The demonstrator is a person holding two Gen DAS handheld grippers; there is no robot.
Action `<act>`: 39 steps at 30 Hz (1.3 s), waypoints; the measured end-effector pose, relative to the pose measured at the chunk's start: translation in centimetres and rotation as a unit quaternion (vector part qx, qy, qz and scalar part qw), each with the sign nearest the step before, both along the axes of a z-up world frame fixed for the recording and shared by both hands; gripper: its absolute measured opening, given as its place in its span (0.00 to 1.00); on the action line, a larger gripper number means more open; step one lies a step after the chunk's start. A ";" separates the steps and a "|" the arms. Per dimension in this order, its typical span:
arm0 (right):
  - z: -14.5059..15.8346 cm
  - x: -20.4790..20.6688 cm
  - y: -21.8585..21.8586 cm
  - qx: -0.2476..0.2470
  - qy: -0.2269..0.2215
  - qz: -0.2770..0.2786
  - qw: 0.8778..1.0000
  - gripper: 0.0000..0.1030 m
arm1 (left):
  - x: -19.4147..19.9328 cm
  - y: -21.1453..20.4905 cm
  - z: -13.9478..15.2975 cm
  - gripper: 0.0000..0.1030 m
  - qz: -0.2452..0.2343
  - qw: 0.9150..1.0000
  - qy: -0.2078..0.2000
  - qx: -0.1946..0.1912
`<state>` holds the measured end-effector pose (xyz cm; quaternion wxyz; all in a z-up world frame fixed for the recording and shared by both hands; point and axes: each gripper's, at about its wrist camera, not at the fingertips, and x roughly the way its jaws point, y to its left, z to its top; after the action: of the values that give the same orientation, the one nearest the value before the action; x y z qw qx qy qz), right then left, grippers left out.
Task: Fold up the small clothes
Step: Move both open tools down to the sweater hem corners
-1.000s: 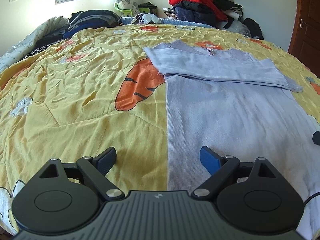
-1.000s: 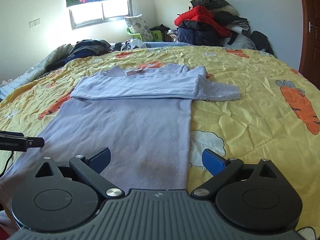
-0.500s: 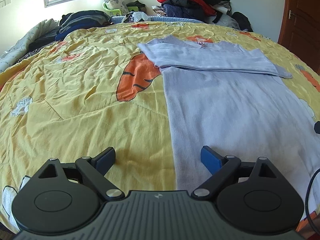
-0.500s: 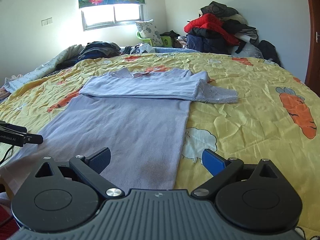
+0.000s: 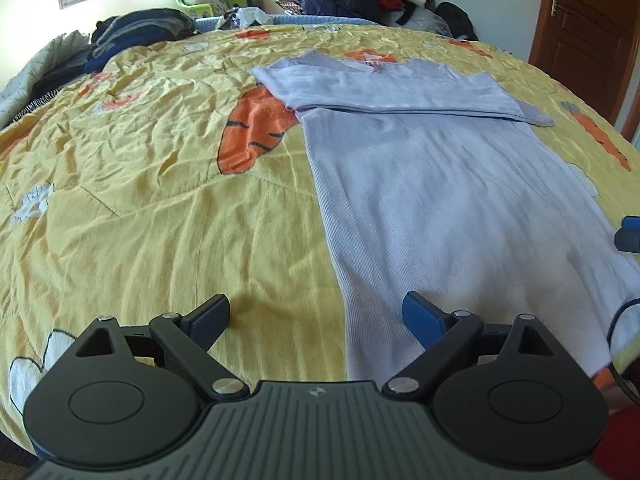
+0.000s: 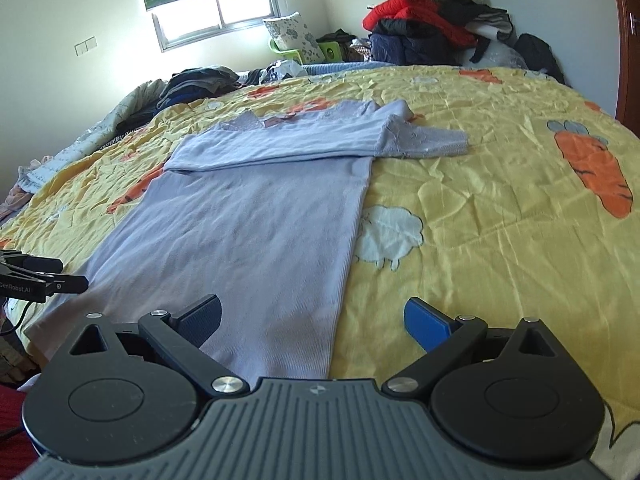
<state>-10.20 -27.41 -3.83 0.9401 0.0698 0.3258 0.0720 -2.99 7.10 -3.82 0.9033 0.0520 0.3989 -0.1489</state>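
A pale lilac top (image 5: 440, 184) (image 6: 256, 220) lies flat on a yellow carrot-print quilt (image 5: 140, 184) (image 6: 500, 208), its sleeves folded across the chest near the collar. My left gripper (image 5: 318, 314) is open, straddling the garment's left hem edge near the bed's front. My right gripper (image 6: 312, 316) is open too, straddling the right hem edge. Neither holds cloth. The right gripper's tip (image 5: 629, 234) shows at the left wrist view's right edge, and the left gripper (image 6: 36, 276) shows at the right wrist view's left edge.
Heaps of dark and red clothes (image 6: 432, 28) stand against the far wall, with more folded dark clothes (image 5: 136, 30) at the bed's far left. A brown door (image 5: 588, 36) is on the right. A green basket and pillow (image 6: 296, 40) sit under the window.
Both grippers have drawn back toward the bed's front edge and lowered near the hem. The top has not moved. Both stay open.
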 end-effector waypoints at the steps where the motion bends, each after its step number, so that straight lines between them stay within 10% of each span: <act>1: -0.1 -0.2 0.0 0.001 0.006 0.002 1.000 0.96 | -0.2 0.2 0.1 0.91 -0.007 1.000 0.004 -0.003; 9: 0.3 -1.9 -0.7 0.011 0.029 0.027 0.999 0.94 | -2.3 0.4 0.4 0.91 -0.119 0.990 0.043 -0.054; 16: 0.4 -3.6 -0.2 -0.014 0.041 0.078 0.996 0.89 | -3.3 -0.9 0.4 0.91 -0.154 0.986 0.055 -0.014; 39: 0.8 -4.1 -0.4 0.119 0.073 0.136 0.981 0.83 | -2.3 0.1 0.8 0.89 -0.133 0.970 0.146 -0.143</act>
<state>-14.31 -27.81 -3.07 0.8801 0.1416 0.3892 0.2320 -5.25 7.22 -2.98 0.8056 -0.0472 0.4904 -0.3291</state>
